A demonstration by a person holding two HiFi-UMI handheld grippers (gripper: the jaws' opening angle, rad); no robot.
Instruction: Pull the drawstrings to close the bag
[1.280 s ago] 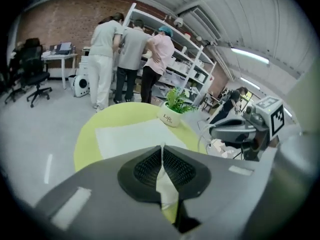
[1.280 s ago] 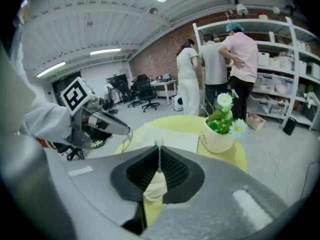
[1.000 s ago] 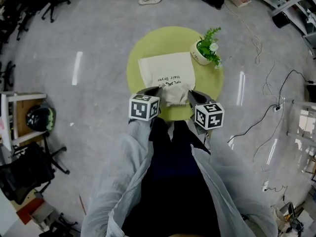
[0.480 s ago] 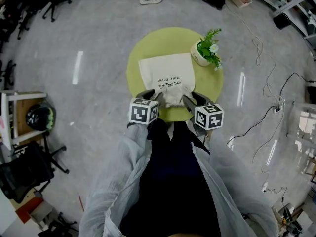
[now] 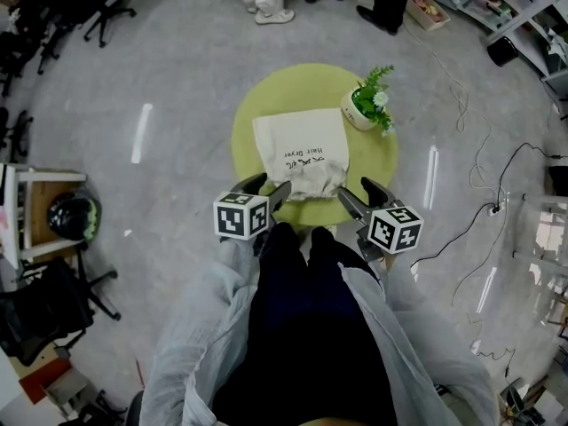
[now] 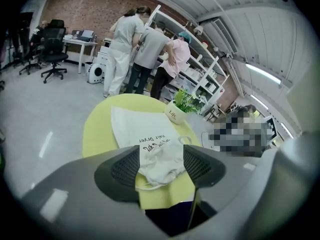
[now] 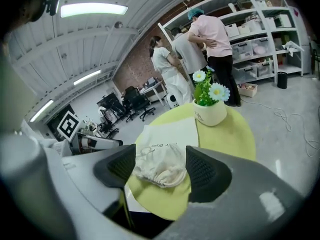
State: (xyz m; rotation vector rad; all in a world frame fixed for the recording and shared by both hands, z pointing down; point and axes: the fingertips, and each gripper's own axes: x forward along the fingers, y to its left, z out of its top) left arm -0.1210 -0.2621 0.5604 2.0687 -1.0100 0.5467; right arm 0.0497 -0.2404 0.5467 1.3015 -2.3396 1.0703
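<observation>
1. A round yellow-green bench (image 5: 306, 82) is standing on a grey floor (image 5: 177, 60), with people (image 6: 135, 49) working beyond it.
2. The bag (image 5: 302, 145) is lying flat, with its gathered mouth at the bench's near edge.
3. The left hand-held gripper (image 5: 268, 185) and right hand-held gripper (image 5: 355, 192) are flanking that mouth. Their jaws are spread, having just been opening, and are apparently touching nothing.

A round yellow-green tabletop (image 5: 302, 82) stands on a polished grey floor (image 5: 177, 78). Near its far right edge sits a small white ceramic pot (image 5: 359, 114) holding a green plant with white flowers. Thin black cables (image 5: 457, 224) trail over the floor to the right. At the left, a black-and-green helmet (image 5: 73, 216) lies by a white frame (image 5: 44, 177). Three people (image 6: 145, 44) stand at white shelving (image 7: 260, 24) near a red brick wall (image 6: 75, 9) and black office chairs (image 6: 52, 51).
</observation>
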